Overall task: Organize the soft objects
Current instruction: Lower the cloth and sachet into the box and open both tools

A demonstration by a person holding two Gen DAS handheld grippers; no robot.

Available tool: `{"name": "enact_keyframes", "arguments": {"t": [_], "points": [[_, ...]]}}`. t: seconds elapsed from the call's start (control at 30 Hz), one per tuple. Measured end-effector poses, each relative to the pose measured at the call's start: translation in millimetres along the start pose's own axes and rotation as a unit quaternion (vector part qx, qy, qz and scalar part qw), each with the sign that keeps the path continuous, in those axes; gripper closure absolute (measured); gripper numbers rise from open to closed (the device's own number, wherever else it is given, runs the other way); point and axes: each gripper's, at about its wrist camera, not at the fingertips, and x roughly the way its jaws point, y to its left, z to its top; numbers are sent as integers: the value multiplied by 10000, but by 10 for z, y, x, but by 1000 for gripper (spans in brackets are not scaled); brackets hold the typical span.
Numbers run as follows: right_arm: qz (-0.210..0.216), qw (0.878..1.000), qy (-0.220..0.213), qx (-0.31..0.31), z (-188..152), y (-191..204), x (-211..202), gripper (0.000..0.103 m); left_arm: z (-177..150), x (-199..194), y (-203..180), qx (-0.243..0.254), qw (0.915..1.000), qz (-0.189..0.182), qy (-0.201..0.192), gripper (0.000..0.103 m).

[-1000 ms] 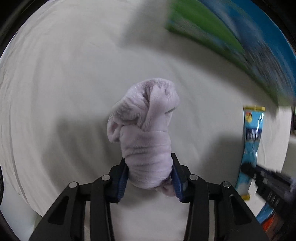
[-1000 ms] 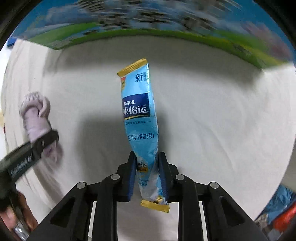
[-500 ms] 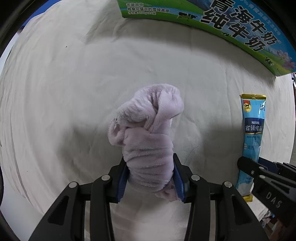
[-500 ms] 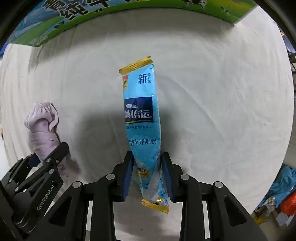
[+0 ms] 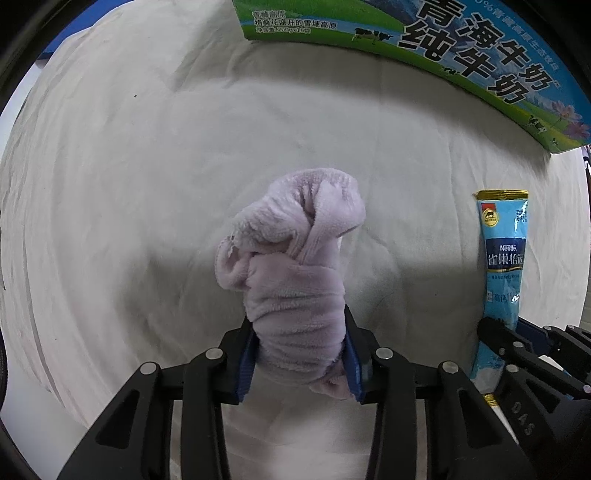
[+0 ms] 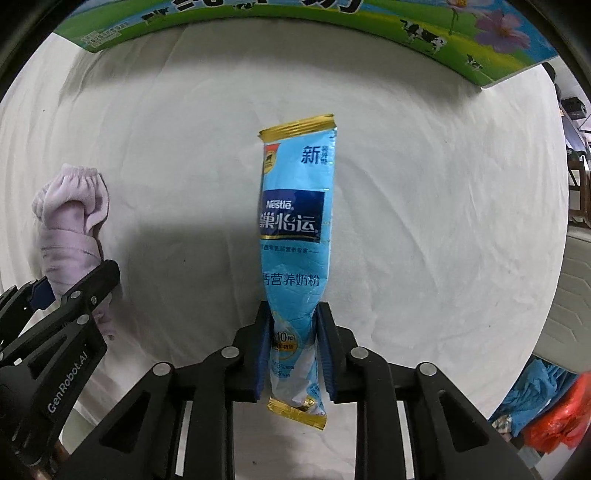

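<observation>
My left gripper (image 5: 297, 354) is shut on a rolled lilac fleece cloth (image 5: 295, 266), held above the white sheet; the cloth also shows at the left of the right wrist view (image 6: 70, 229). My right gripper (image 6: 291, 343) is shut on the lower end of a light-blue Nestle milk powder sachet (image 6: 295, 236) with gold ends, standing upright. The sachet also shows at the right of the left wrist view (image 5: 504, 258), with the right gripper's fingers (image 5: 517, 350) around it. The left gripper's fingers (image 6: 74, 302) show at the lower left of the right wrist view.
A white wrinkled sheet (image 5: 147, 184) covers the surface. A green and blue milk carton box (image 5: 443, 40) stands along the far edge, and also shows in the right wrist view (image 6: 295, 14). Blue and orange bags (image 6: 554, 402) lie off the surface at lower right.
Both grippers have moved closer to the milk box, which now shows sharper and larger. Both keep their hold; the sachet and cloth stay side by side.
</observation>
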Motion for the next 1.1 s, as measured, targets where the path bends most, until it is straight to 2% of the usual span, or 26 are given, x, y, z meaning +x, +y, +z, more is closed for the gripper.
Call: {"name": "enact_keyframes", "arguments": {"t": [0.1,0.23,0.4,0.57,0.7,0.87,0.97,1.1], "points": [[210,9997,-81,13,-86,-113,-142,87,-9,-163,-35,-32,9998,-154,-97,66],[430,9985,-333,-30,-201,-141,-458,88,-1,-596,-102,-31,9982,-426,-431,66],[783,9935,-821,-95,-288,-135,-1095,88,114,-1252,-204,6,9924,-753,-969,66],[1128,9840,-1380,-28,-225,-202,-1779,88,328,-1795,-256,80,9853,-1010,-1375,66],[1406,9748,-1729,63,-7,-605,-2242,88,638,-2120,-257,158,9805,-1056,-1652,66],[1675,9636,-2037,435,495,-797,-2627,88,1127,-2263,-233,188,9780,-968,-1836,66],[1922,9562,-2051,814,831,-899,-2655,88,1425,-2190,-186,119,9794,-1047,-1721,66],[2139,9471,-2005,1308,1268,-1039,-2489,88,1784,-1992,-144,26,9823,-1231,-1409,66]]}}
